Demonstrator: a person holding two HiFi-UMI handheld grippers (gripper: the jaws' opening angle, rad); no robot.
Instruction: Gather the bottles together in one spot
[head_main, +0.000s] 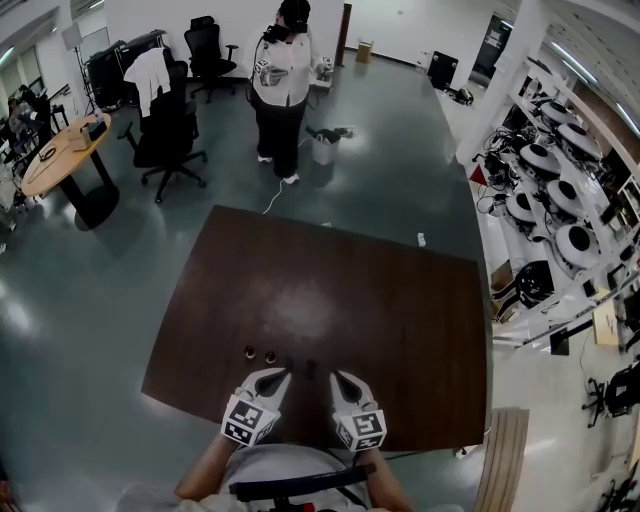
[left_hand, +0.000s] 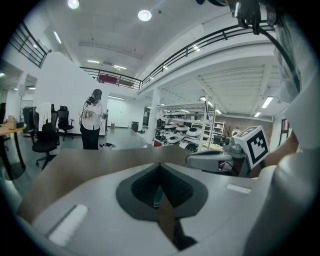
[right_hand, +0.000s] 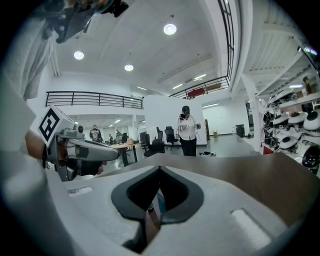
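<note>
Several small bottles stand in a loose row near the front edge of the dark brown table: two with pale caps and darker ones just right of them. My left gripper sits right behind the row, its jaws closed tip to tip. A teal bottle shows through the hollow below the tips. My right gripper is beside it, also shut, with a teal bottle glimpsed low through its hollow. Neither bottle looks pinched.
A small white object lies at the table's far right edge. A person stands beyond the table, near office chairs and a round wooden table. Shelves of white devices line the right side.
</note>
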